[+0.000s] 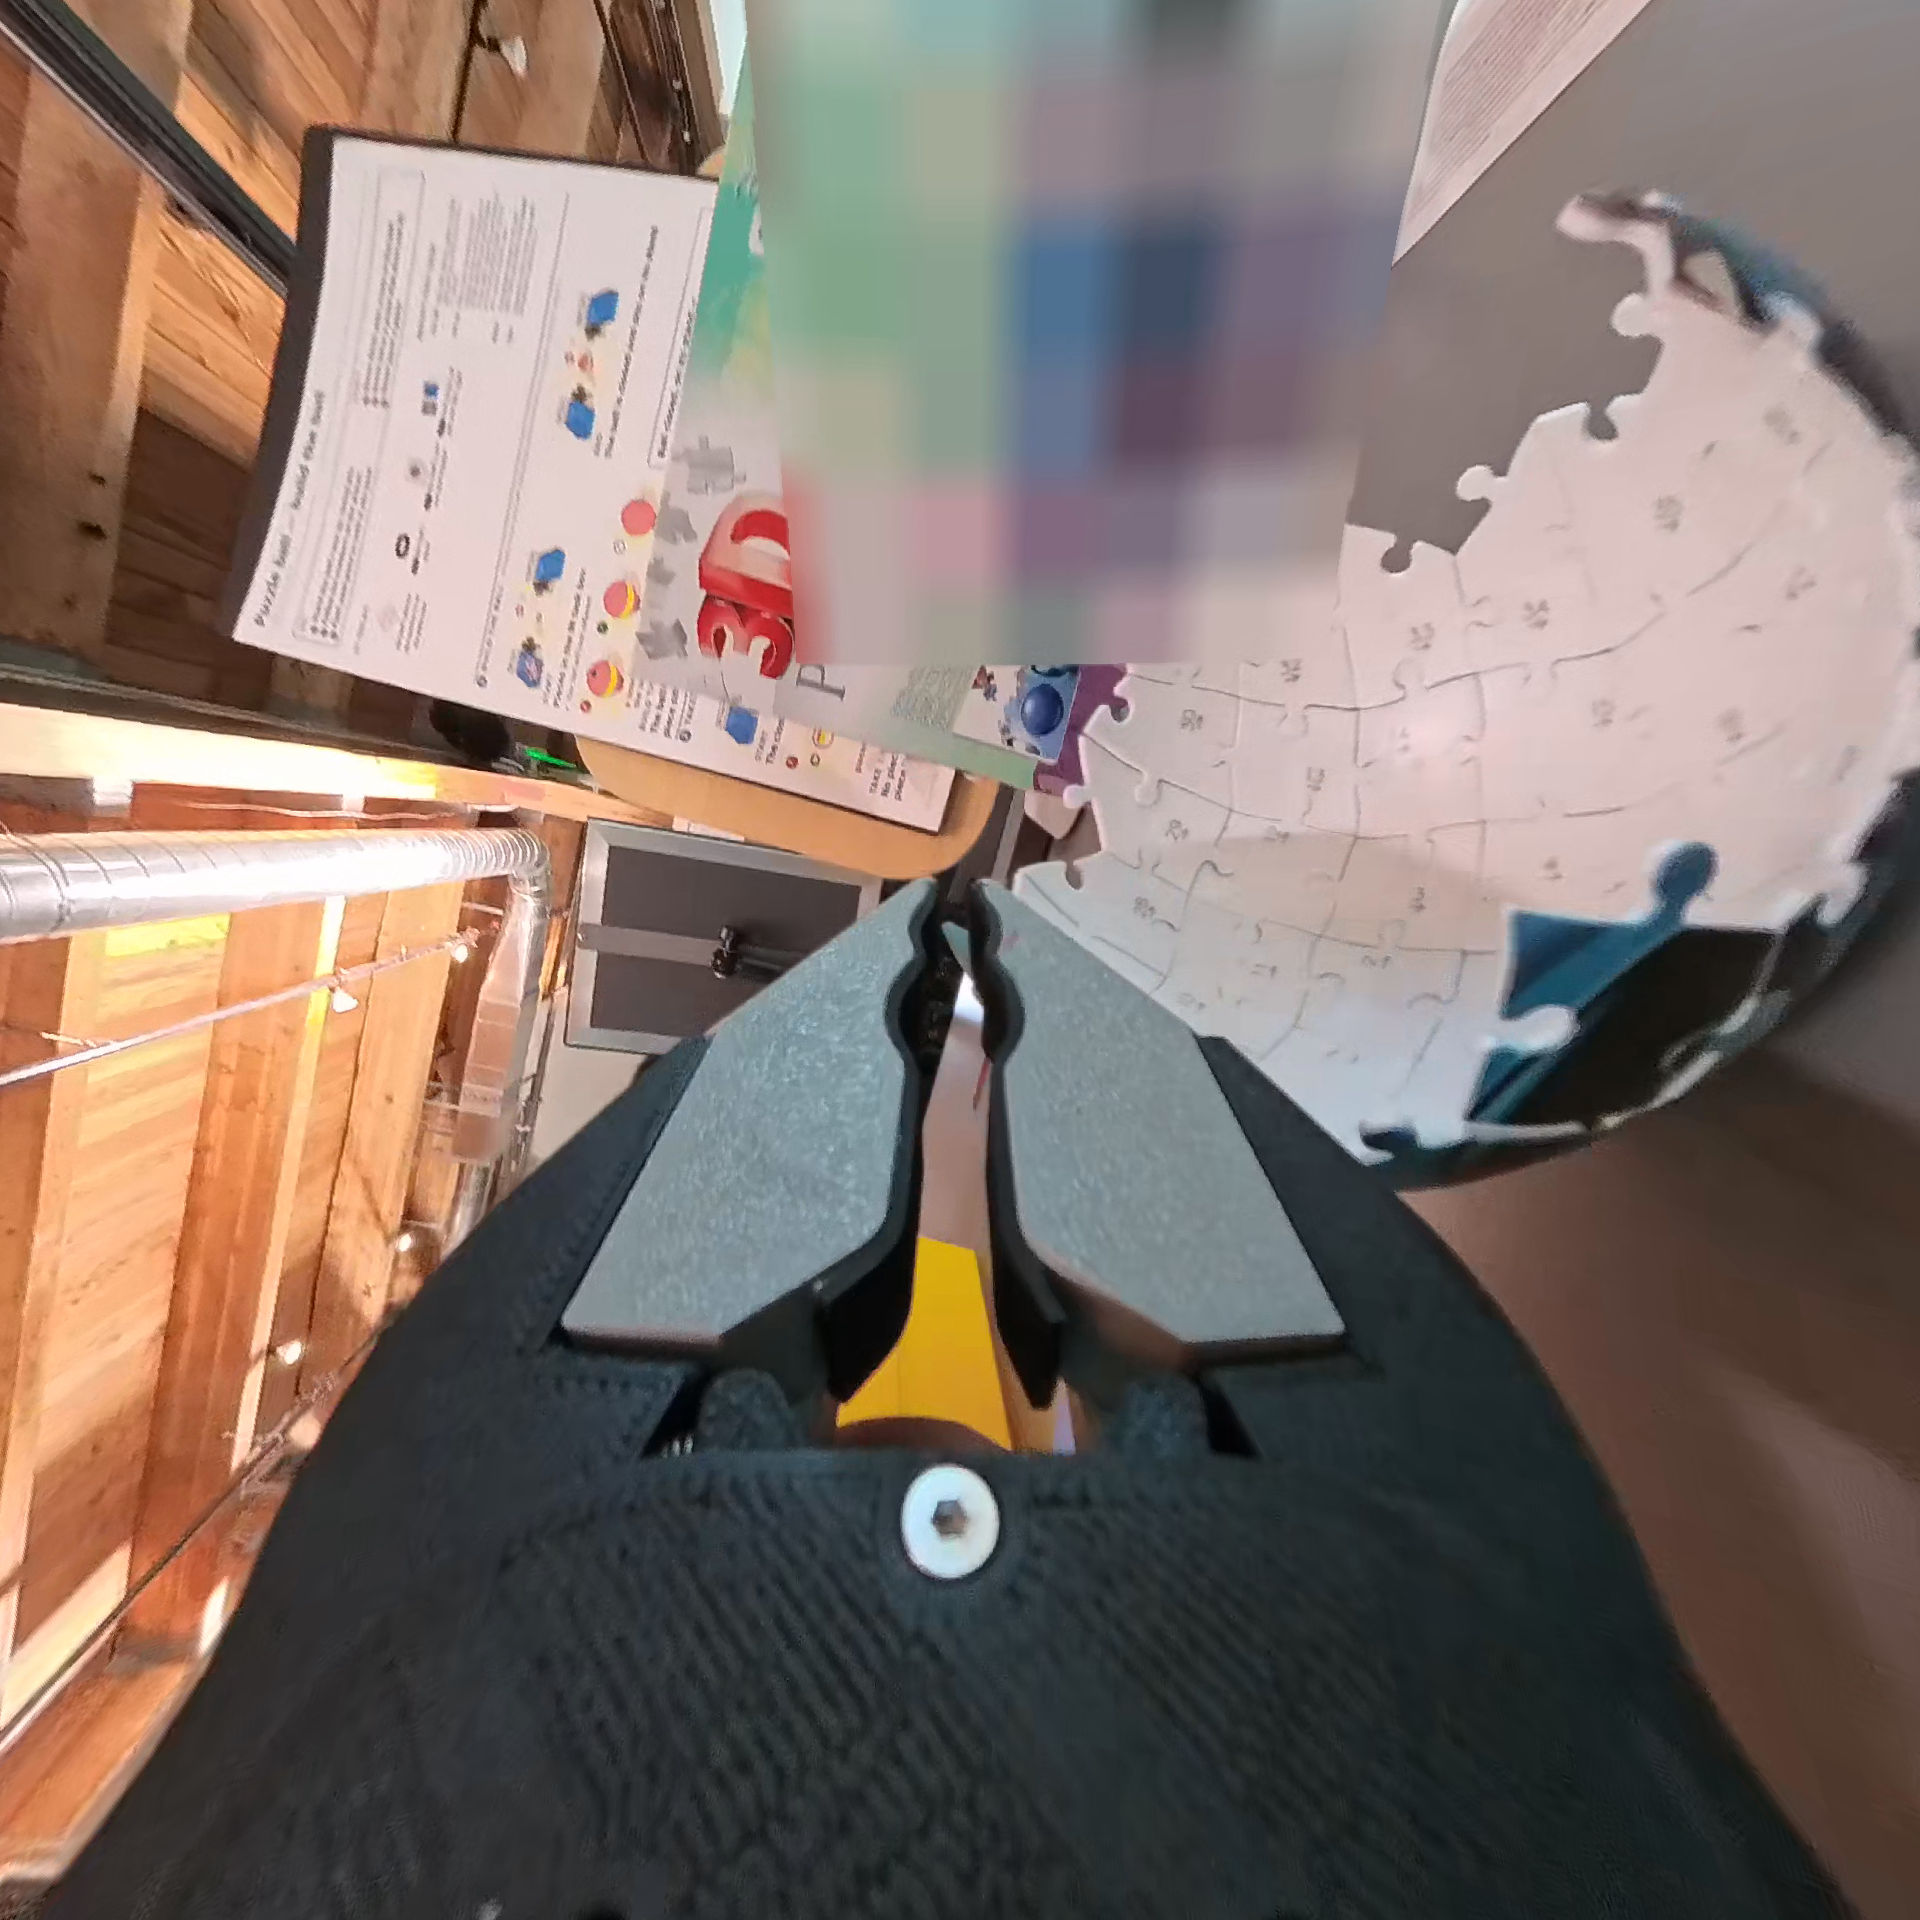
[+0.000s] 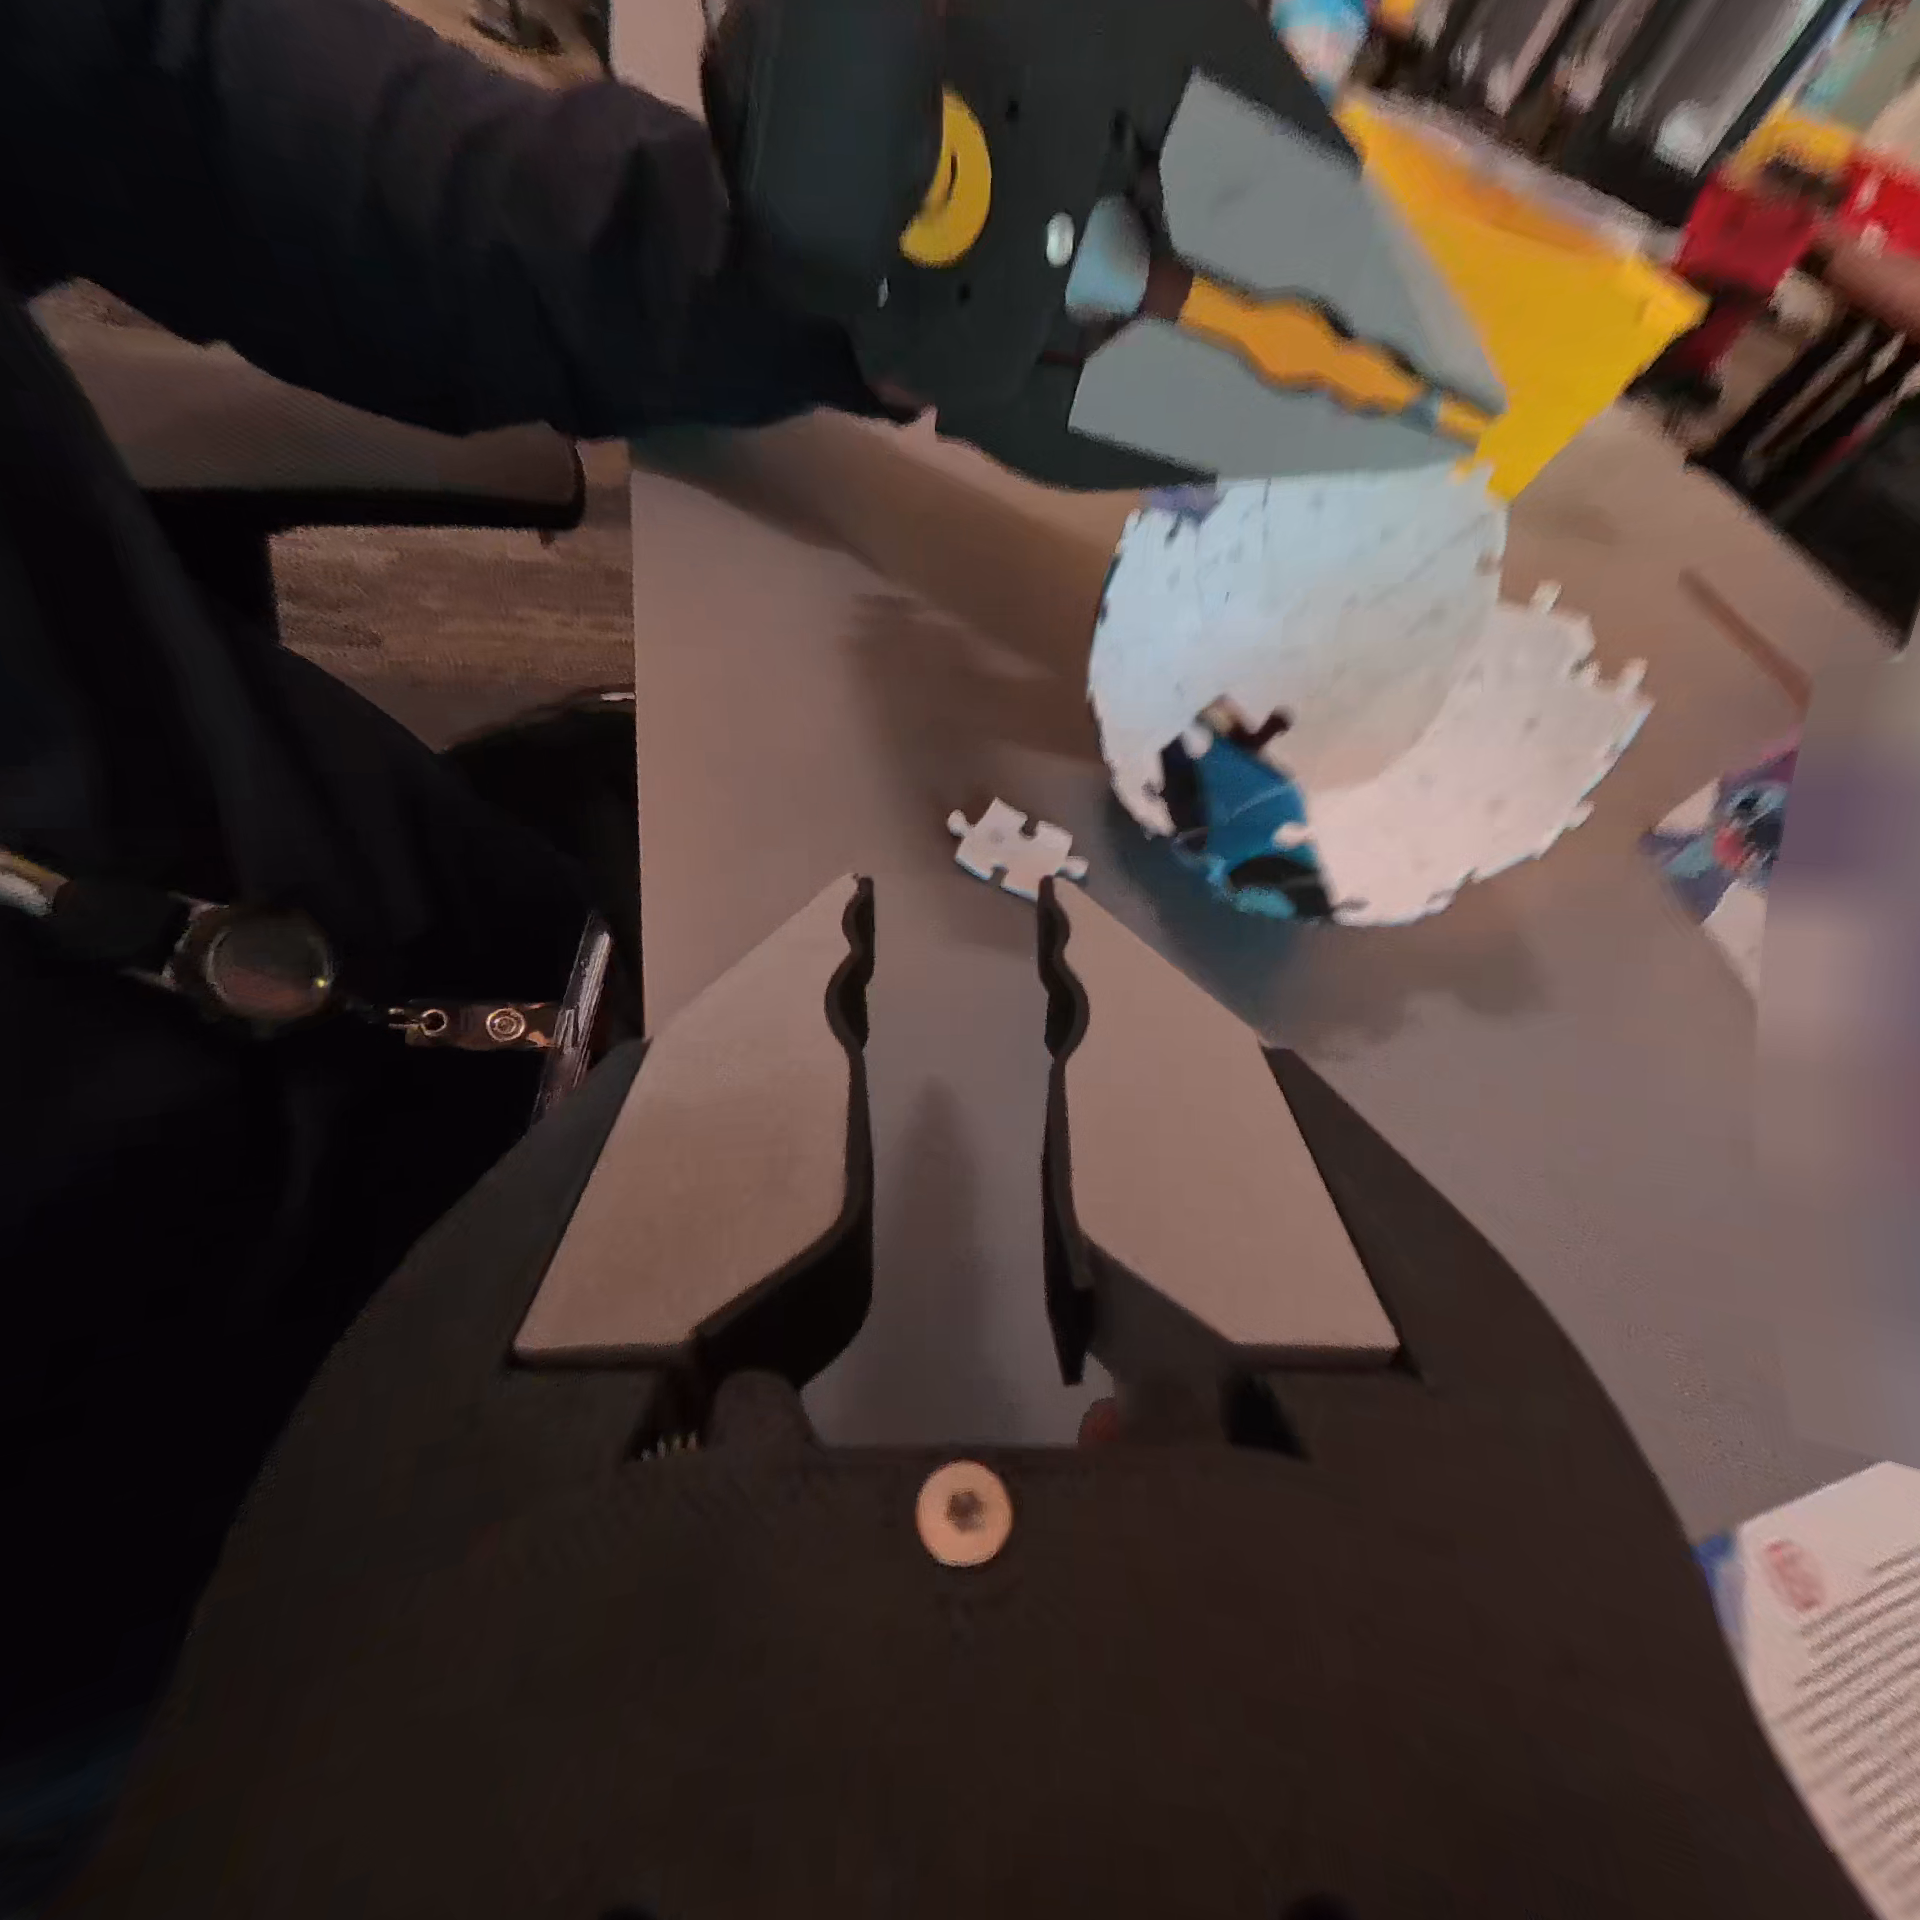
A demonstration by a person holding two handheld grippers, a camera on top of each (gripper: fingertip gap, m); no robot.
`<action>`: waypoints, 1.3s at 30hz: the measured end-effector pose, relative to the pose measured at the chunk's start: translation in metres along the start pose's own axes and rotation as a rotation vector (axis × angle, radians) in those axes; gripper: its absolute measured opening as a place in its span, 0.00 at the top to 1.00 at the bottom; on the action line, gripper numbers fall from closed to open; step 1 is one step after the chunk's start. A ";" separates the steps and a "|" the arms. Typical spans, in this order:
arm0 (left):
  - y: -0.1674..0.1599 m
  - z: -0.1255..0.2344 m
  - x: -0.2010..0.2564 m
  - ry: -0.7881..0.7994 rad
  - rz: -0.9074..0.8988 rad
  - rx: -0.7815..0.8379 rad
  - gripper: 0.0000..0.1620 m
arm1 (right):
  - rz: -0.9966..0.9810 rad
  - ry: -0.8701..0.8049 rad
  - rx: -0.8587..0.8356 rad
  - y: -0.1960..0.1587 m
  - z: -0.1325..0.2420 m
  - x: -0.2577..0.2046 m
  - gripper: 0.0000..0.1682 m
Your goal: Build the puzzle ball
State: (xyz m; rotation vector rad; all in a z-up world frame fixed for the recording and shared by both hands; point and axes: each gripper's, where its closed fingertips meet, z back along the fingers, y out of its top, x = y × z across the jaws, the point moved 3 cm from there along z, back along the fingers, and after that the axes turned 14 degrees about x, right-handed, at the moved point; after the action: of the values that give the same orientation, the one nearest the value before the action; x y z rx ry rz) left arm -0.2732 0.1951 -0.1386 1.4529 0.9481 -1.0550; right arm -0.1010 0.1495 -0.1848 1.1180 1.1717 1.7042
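Note:
The half-built puzzle ball (image 2: 1351, 707) lies on the grey table (image 2: 810, 665) as an open white shell. Some coloured pieces (image 2: 1247, 821) show at its rim. In the left wrist view the ball (image 1: 1507, 779) is to the right of my fingers, with its numbered white inside facing me. My left gripper (image 1: 956, 904) is shut, and I see nothing held in it. It also shows in the right wrist view (image 2: 1455, 405), hovering above the ball. My right gripper (image 2: 956, 894) is open and empty. A loose white puzzle piece (image 2: 1013, 847) lies on the table just past its fingertips.
An instruction sheet (image 1: 499, 436) and a puzzle box stand beyond the ball. A printed paper (image 2: 1849, 1683) lies at the right front. The table's left edge (image 2: 636, 727) is close by, with a person's dark sleeve (image 2: 364, 260) beyond it. A yellow object (image 2: 1517, 281) is behind the left gripper. To the loose white puzzle piece (image 2: 1013, 847): right tips about 8 cm, left tips about 15 cm.

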 end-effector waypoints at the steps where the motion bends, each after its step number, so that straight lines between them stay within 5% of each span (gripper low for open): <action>1: -0.002 0.000 0.000 0.000 0.006 -0.011 0.99 | -0.021 -0.021 -0.044 -0.007 -0.005 -0.002 0.80; 16: -0.032 0.008 0.002 -0.005 0.060 -0.121 0.98 | -0.030 -0.151 -0.304 -0.032 -0.061 0.020 0.71; 23: -0.038 0.013 0.001 0.003 0.074 -0.149 0.98 | -0.164 -0.133 -0.330 -0.033 -0.073 0.016 0.81; 29: -0.037 0.020 0.002 0.006 0.090 -0.160 0.97 | -0.087 -0.151 -0.332 -0.033 -0.072 0.019 0.96; 34: -0.035 0.023 -0.003 0.020 0.109 -0.156 0.95 | -0.082 -0.168 -0.289 -0.028 -0.063 0.022 0.98; 39: -0.032 0.025 -0.004 0.025 0.109 -0.148 0.95 | -0.135 -0.172 -0.276 -0.029 -0.046 0.027 0.87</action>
State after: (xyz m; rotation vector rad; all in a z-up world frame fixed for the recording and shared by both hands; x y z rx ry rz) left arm -0.3075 0.1745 -0.1459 1.3824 0.9344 -0.8708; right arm -0.1497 0.1696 -0.2148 0.9710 0.8562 1.5753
